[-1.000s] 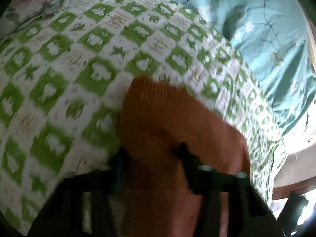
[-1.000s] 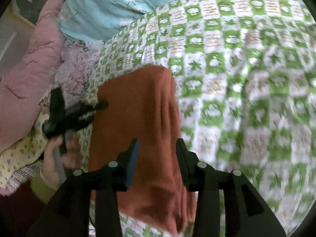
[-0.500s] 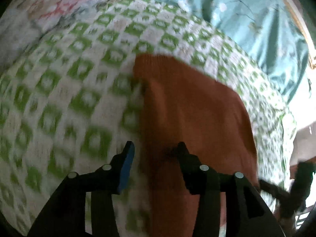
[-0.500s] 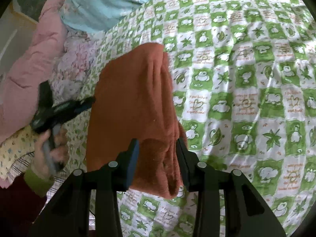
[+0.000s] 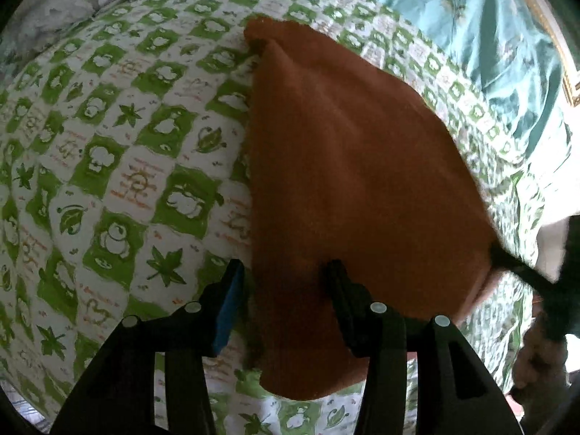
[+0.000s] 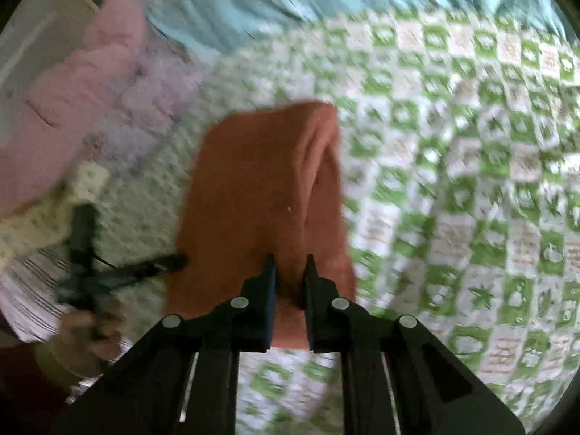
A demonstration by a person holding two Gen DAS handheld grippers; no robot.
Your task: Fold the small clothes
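We note the green-checked bedspread (image 5: 119,166) as our landmark; it fills most of both views and everything else is placed against it. Beyond its far edge lies one teal quilt (image 5: 482,36), and off its left side, in the right wrist view, one pink padded garment (image 6: 72,101); we do not count these as part of the work. On the bedspread, roughly at its middle and running toward its near edge, lies one orange knitted garment (image 5: 355,188), the only small piece of clothing we can count. We judge it partly folded: it already reads as a narrow, layered strip with a raised lengthwise ridge along one side, but it remains long, so a crosswise fold, near end over far end, appears to be left, plus smoothing. Two grippers are counted, both at the near end of the garment. The right gripper (image 6: 290,264) is closing its jaws with a pinch of the orange fabric standing between them, and the pads look to be pressing on it already, though blur limits certainty. The left gripper (image 5: 286,272) stands with jaws apart, straddling the garment's left edge above the bedspread, one finger over the checks and one over the knit, gripping nothing. One hand (image 6: 87,330) is visible, blurred, holding the left tool.
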